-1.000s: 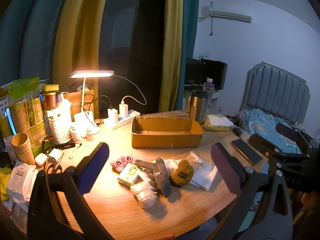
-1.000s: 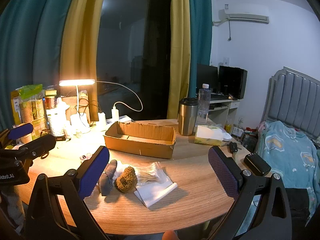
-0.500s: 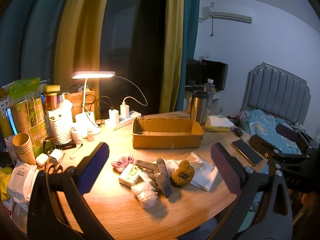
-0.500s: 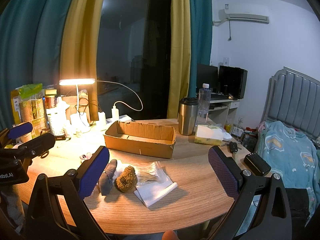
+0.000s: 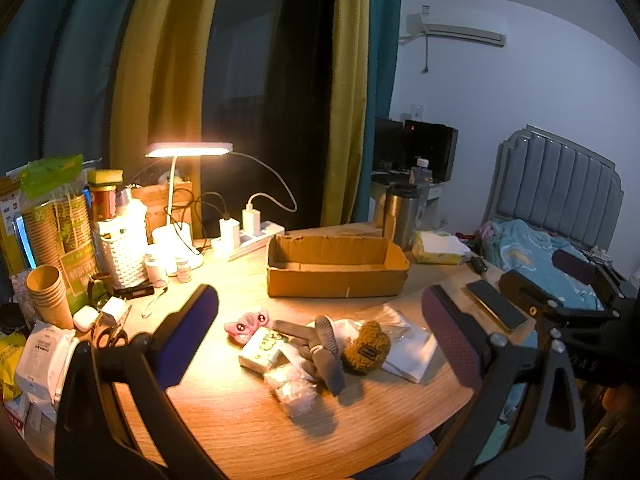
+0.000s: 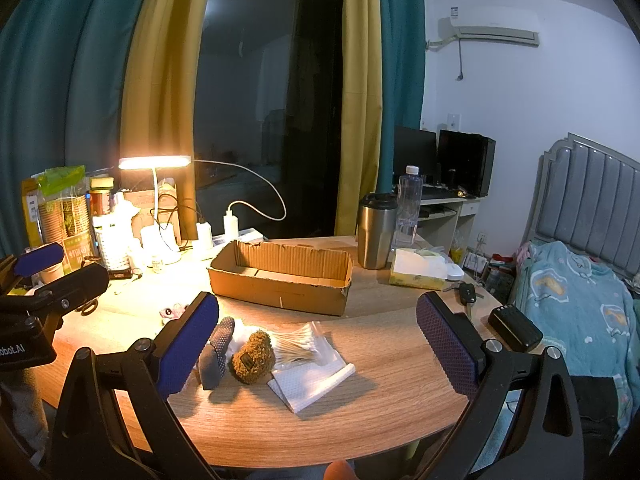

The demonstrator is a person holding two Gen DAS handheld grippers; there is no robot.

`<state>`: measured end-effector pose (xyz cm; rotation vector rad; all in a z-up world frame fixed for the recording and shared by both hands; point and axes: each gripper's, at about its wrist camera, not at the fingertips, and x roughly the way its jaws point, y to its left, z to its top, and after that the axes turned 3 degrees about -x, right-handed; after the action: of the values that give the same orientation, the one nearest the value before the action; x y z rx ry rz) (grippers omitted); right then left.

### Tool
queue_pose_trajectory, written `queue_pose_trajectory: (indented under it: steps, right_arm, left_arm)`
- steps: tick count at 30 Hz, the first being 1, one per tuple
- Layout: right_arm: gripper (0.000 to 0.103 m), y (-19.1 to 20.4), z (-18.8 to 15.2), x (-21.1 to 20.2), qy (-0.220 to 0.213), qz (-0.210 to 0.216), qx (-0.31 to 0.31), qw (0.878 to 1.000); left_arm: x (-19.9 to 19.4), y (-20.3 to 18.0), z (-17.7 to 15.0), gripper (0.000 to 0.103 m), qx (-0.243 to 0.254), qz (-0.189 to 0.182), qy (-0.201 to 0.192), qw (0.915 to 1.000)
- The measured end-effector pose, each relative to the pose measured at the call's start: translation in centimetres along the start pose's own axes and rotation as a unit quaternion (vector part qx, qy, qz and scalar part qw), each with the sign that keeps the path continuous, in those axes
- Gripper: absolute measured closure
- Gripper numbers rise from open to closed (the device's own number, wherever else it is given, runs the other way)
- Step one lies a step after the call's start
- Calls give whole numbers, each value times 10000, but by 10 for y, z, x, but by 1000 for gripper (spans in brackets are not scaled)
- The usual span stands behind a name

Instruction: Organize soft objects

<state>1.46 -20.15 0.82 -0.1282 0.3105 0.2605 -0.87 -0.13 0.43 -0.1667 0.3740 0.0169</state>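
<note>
Both grippers hover above the near edge of the wooden counter (image 6: 380, 420), fingers spread wide, nothing gripped; left gripper (image 5: 320, 344) faces the pile of soft things, right gripper (image 6: 318, 344) sits over the same pile from the other side; pile lies near the counter's front edge, in front of the open cardboard box (image 5: 338, 266), apart from it; box looks empty as far as its inside shows; in the pile: brown fuzzy plush (image 5: 367, 350) at the right, touching a grey glove (image 5: 326, 346) just left of it, a small pale packet (image 5: 262, 350) further left, a pink plush with eyes (image 5: 248, 322) toward the lamp side, a clear crinkly bag (image 5: 290, 390) nearest the front edge; clear bag of cotton swabs (image 6: 298, 346) and a white folded cloth (image 6: 312, 380) lie right of the plush, cloth partly under the swab bag; lit desk lamp (image 5: 188, 150) at the counter's back left, steel tumbler (image 6: 376, 230) and tissue pack (image 6: 420, 268) at the back right; black power bank (image 6: 514, 328) by the right edge; bed with blue blanket (image 6: 576, 304) beyond the counter.
</note>
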Motion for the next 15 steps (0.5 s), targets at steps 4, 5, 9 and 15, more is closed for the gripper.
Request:
queue_pose_trajectory:
  steps: [4,5,9,15]
  right_arm:
    - [2,0,0,1,5,3,-5,10000]
    - [2,-1,0,1,3,6,-2,10000]
    - [2,0,0,1,5,6,-1,10000]
    - [2,0,0,1,9,8,-3,10000]
  left_arm:
    - [0,0,0,1,5,0,-3,10000]
    - [0,0,0,1,5,4,-6,10000]
    - [0,1,0,1,-2,5,-10,10000]
    - [0,1,-1,1,-6,10,-13,10000]
